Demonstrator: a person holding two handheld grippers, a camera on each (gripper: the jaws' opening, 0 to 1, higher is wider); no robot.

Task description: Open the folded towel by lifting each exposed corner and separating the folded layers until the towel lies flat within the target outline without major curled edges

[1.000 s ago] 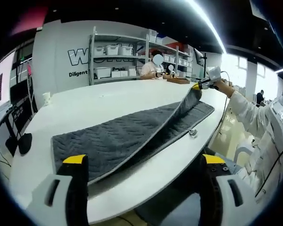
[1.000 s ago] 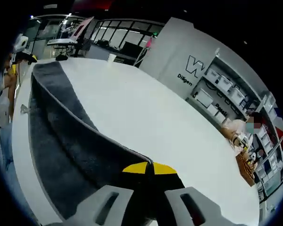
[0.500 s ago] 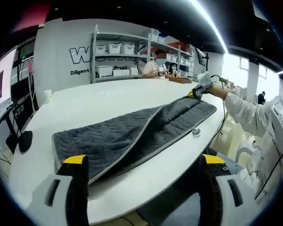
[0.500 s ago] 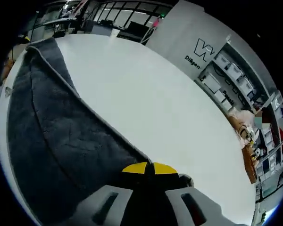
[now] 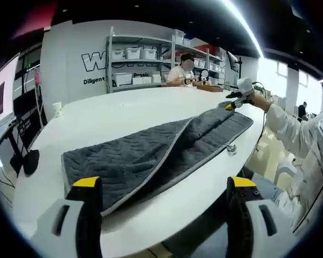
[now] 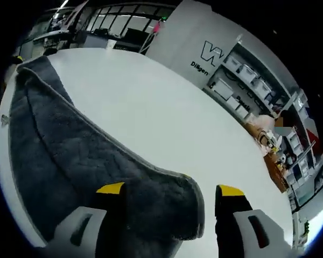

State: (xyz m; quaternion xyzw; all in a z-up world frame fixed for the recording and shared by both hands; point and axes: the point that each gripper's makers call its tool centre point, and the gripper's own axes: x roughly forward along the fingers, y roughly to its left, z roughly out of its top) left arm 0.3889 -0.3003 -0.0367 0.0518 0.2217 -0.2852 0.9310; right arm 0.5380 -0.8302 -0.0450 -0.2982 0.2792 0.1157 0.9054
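Right gripper (image 6: 169, 193) released towel (image 6: 70, 161), jaws apart

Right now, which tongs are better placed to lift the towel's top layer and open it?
The right tongs. They sit open directly over the curled corner of the grey towel. The left tongs are open too, but hang off the white table edge, short of the towel.

Open-plan lab or workshop space. Large white table (image 5: 124, 115), metal shelving (image 5: 145, 62) stacked with white storage bins (image 5: 132, 53), big wall lettering (image 6: 212, 52), black ceiling with strip light (image 5: 242, 27), a person seated at the far end (image 5: 184, 72).
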